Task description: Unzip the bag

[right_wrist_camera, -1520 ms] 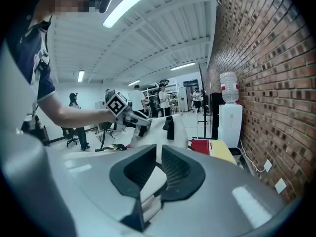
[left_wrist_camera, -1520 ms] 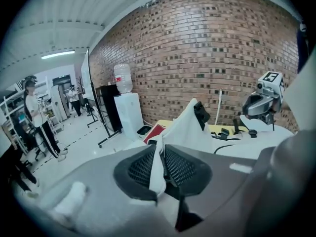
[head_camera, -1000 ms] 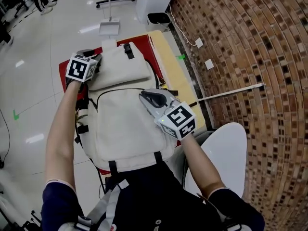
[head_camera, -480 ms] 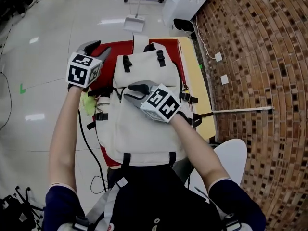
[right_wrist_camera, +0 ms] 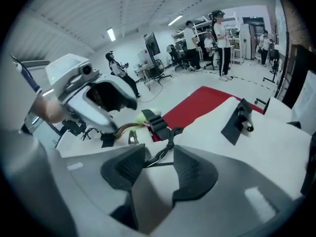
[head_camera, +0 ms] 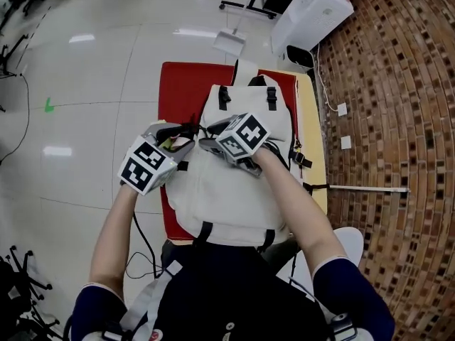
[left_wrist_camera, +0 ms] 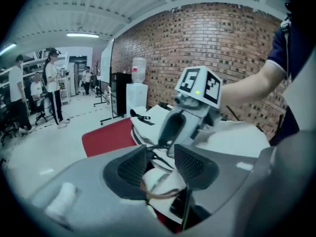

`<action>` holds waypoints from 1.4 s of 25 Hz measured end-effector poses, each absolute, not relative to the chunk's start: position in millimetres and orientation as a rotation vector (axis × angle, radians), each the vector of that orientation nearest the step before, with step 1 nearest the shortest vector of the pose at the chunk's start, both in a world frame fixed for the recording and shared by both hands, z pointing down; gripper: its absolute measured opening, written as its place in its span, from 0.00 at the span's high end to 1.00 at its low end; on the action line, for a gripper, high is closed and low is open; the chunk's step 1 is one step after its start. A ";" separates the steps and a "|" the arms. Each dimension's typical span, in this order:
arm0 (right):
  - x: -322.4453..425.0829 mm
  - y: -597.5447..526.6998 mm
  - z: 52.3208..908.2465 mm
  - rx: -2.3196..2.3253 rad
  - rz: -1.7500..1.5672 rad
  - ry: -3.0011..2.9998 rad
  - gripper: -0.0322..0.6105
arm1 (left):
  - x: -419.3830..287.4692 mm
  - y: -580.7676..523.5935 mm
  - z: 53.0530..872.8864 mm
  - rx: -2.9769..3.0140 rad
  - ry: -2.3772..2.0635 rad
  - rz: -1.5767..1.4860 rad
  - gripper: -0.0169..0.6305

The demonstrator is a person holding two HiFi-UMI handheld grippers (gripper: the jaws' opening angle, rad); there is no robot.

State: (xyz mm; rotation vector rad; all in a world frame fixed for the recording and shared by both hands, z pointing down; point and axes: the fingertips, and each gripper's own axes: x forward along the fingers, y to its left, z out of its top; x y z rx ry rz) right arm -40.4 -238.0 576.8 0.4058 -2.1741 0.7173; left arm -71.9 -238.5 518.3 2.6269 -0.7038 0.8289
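Note:
A cream backpack (head_camera: pixel 234 190) lies flat on a red mat (head_camera: pixel 185 91). My right gripper (head_camera: pixel 205 145) rests on the bag's upper left part. Its jaws are opening, and a black zipper pull cord (right_wrist_camera: pixel 168 142) runs between them without the pads (right_wrist_camera: pixel 195 174) pressing on it. My left gripper (head_camera: pixel 173 138) is at the bag's left edge, facing the right one. Its jaws stand apart around a fold of cream fabric and a brown strap (left_wrist_camera: pixel 160 194), which they do not pinch. The left gripper view shows the right gripper (left_wrist_camera: pixel 180 122) close ahead.
The mat covers a table with a yellowish edge (head_camera: pixel 315 162) beside a brick wall (head_camera: pixel 398 119). A white appliance (head_camera: pixel 313 13) and a dustpan (head_camera: pixel 229 42) stand beyond. A white stool (head_camera: pixel 348 236) is at my right. People stand far off (left_wrist_camera: pixel 52 88).
My right gripper has travelled from the bag's right side across to its upper left. The left gripper has come back from the far left corner to the bag's left edge, close to the right one.

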 end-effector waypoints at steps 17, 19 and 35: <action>-22.7 -261.6 566.0 0.518 0.743 -2.205 0.93 | -26.2 -164.8 549.9 2.662 -0.407 1.141 0.70; -15.5 -266.6 565.7 0.558 0.697 -2.206 0.93 | -23.8 -162.7 552.4 2.679 -0.409 1.179 0.72; 47.6 -303.4 558.4 0.856 0.614 -2.199 0.93 | -25.5 -161.1 557.1 2.677 -0.444 1.243 0.75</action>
